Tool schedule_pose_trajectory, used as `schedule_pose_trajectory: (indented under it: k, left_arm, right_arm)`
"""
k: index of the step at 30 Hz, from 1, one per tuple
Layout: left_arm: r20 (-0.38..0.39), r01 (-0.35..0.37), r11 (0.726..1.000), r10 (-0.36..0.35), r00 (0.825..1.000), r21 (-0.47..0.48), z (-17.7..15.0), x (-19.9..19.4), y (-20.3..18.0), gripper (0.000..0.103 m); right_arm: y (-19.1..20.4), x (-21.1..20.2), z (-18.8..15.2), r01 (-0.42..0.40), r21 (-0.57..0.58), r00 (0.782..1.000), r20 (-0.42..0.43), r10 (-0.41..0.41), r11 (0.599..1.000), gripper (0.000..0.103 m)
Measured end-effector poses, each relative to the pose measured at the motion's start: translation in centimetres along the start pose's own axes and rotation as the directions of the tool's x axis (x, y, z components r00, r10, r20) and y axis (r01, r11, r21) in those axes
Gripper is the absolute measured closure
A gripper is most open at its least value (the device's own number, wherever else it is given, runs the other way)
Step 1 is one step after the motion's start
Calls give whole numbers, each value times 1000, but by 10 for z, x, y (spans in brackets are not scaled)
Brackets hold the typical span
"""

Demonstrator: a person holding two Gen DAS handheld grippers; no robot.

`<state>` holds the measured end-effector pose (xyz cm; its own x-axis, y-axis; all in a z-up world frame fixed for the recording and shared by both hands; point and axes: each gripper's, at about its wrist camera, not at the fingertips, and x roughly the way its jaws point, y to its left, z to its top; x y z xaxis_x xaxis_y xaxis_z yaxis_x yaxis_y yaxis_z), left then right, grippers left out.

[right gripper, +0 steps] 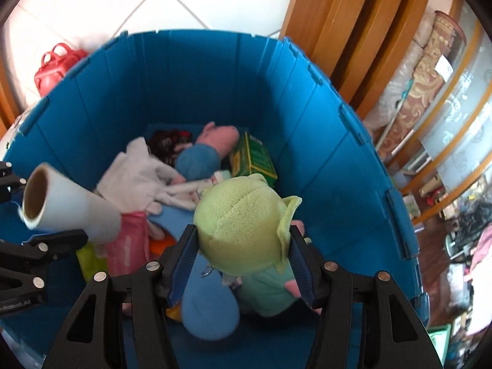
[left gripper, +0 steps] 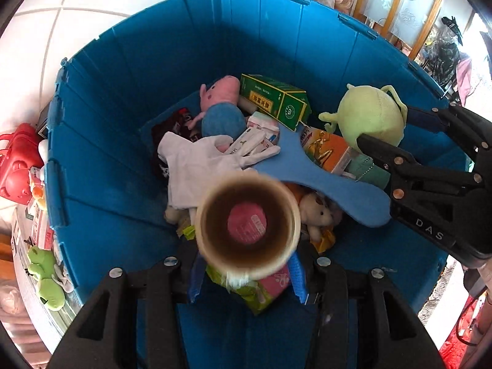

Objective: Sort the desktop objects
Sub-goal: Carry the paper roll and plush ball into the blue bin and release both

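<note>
Both of my grippers hang over the open mouth of the blue bin (left gripper: 129, 98), each with a load. My left gripper (left gripper: 247, 279) is clamped on a roll of clear film (left gripper: 247, 221), its blue pads pressed to either side of the tube. The roll's long axis runs straight out along my fingers, so the left camera looks down its brown cardboard core. My right gripper (right gripper: 243, 261) is closed on a green plush toy (right gripper: 243, 230), squeezing its round head between both pads, its body dangling toward the bin floor.

The relation that matters, as I judge it, is straight down: both items sit above the bin's interior, inside its rim, so letting go should drop them onto the pile. Seen from the right camera, the roll is at the bin's left side and the plush nearer its middle; the two grippers are close but not touching.

Below lies a crowded heap: a pink-and-blue pig plush (left gripper: 220, 107) and a green box (left gripper: 273, 100) toward the far wall, a white cloth (left gripper: 196, 169) in the centre, a flat blue foam piece (left gripper: 323, 181) and an orange carton (left gripper: 326, 150) beside it. Nothing blocks the drop, though the roll could roll off the cloth. Outside the bin's left wall sits a red bag (left gripper: 18, 166).
</note>
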<state>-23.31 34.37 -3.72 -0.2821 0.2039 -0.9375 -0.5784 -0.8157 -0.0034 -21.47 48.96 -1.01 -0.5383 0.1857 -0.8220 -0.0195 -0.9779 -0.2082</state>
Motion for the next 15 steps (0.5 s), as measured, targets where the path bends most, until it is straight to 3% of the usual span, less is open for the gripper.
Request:
schedule_pose_trajectory:
  k: [5,9,10,12,15]
  left_arm:
    - [19,-28,999,27,999,21,4,-1,-8,58]
    - [79,-58,997,55,995,43,5,-12,-12,33]
    - [86,-60,997,56,995,44,5,-14,-12,32]
    - [93,-55,997,50,994,52,4,-20,-14,32]
    - [120,-57,997,50,991,57,-1,-29,-14,32]
  right_arm:
    - [-7,3,-1,9,0,1000,-7,-9,1000,44]
    - [-10,2,0,7,10,1000,-1,-7,1000,42]
    - [-10,1,0,9,9,1000,-1,-9,1000,40]
    - [-10,0,-1,4,14,1000,1,-4,1000,23]
    - [-9,-5,-3,4,11,1000,9,-5,1000,7]
